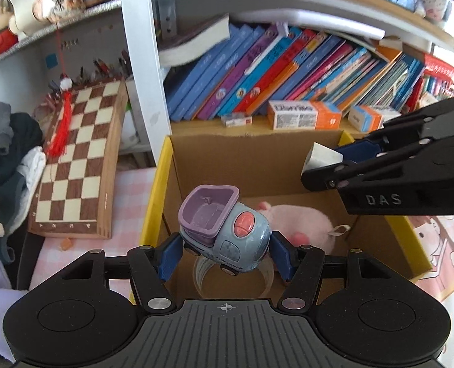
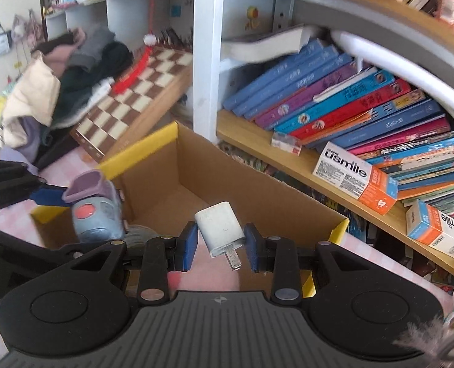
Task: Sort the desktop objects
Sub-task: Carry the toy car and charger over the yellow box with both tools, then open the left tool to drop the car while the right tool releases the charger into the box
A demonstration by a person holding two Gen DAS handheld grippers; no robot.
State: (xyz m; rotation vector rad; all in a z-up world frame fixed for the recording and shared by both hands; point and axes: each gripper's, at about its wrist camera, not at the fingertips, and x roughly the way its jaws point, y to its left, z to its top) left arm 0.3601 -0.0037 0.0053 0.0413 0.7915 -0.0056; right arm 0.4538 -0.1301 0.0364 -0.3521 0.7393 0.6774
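My left gripper (image 1: 223, 247) is shut on a blue and purple toy truck (image 1: 223, 225) and holds it over the open cardboard box (image 1: 257, 150) with yellow flaps. My right gripper (image 2: 220, 243) is shut on a white charger plug (image 2: 220, 228), its prongs pointing down, also above the box (image 2: 242, 190). In the left wrist view the right gripper (image 1: 322, 159) comes in from the right with the charger (image 1: 320, 156). The truck shows at the left in the right wrist view (image 2: 95, 211). A pink plush toy (image 1: 300, 220) and a clear tape roll (image 1: 233, 279) lie inside the box.
A shelf of leaning books (image 1: 288, 70) with orange and white toothpaste boxes (image 1: 303, 115) stands behind the box. A chessboard (image 1: 79, 159) leans at the left next to a pile of clothes (image 1: 3, 159). A pink checked cloth (image 1: 128, 190) covers the desk.
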